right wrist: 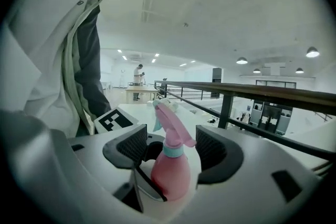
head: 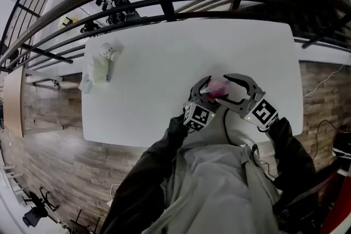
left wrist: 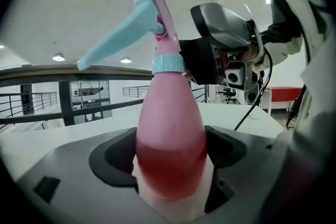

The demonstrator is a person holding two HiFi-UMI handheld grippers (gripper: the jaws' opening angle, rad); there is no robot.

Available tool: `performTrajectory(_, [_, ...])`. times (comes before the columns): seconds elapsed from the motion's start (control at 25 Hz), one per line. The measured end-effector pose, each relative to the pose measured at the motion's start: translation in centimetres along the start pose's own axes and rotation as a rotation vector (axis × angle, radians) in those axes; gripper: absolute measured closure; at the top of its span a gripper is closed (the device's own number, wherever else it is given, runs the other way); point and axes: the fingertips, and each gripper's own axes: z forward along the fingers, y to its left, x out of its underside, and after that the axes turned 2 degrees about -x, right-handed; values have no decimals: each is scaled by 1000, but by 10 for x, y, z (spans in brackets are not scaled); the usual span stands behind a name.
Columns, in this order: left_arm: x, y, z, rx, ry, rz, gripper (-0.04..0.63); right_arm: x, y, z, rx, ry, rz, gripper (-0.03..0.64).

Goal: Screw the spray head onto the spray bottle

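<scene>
Pink spray bottle (left wrist: 170, 113), red liquid in lower part, clamped by your left gripper (left wrist: 169, 155) above table (head: 164, 52), near edge. Spray head (left wrist: 139, 13) sits on neck; your right gripper (right wrist: 172, 148) flanks it, jaws apart.

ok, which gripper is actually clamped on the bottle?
The left gripper: its jaws press the pink spray bottle body on both sides. The right gripper only flanks the spray head, jaws apart with gaps showing.

No legible lettering, brand, number or sign is found on any surface; the only print is black-and-white square marker patterns on the cubes of the left gripper (head: 207, 90) and right gripper (head: 228, 90).
</scene>
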Motion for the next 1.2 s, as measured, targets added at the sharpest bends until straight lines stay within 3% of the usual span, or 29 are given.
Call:
performTrajectory(0.08, [1,1,0,-5,0,-8,183,1,2,-5,-12,1,22,357])
performTrajectory(0.2, [-2,3,-1,-15,-2,-2,184,4,12,-16,-4,-7,139,472])
performTrajectory(0.32, [0,2,0,-18,6,5,184,3,39,-8,-59,12,195,534])
performTrajectory(0.44, [0,-2,2,-8,17,31,184,-7,47,10,-54,-10,118,534])
performTrajectory(0.56, [1,-5,1,6,13,13,184,-33,42,6,-36,-138,109,535])
performTrajectory(0.68, [2,-3,1,15,9,1,184,-51,26,-32,93,-194,110,557])
performTrajectory(0.76, [2,-1,1,19,8,3,184,-42,2,-53,187,-156,100,535])
performTrajectory(0.8, [2,-1,1,21,5,5,184,-33,-8,-57,195,-131,107,379])
performTrajectory(0.84, [1,-1,1,23,3,8,184,-22,-16,-57,180,-103,116,311])
performTrajectory(0.96, [0,-6,1,34,2,13,184,-1,-14,-40,93,-23,118,284])
performTrajectory(1.2, [0,-6,1,32,7,3,184,0,-7,-27,27,-34,155,286])
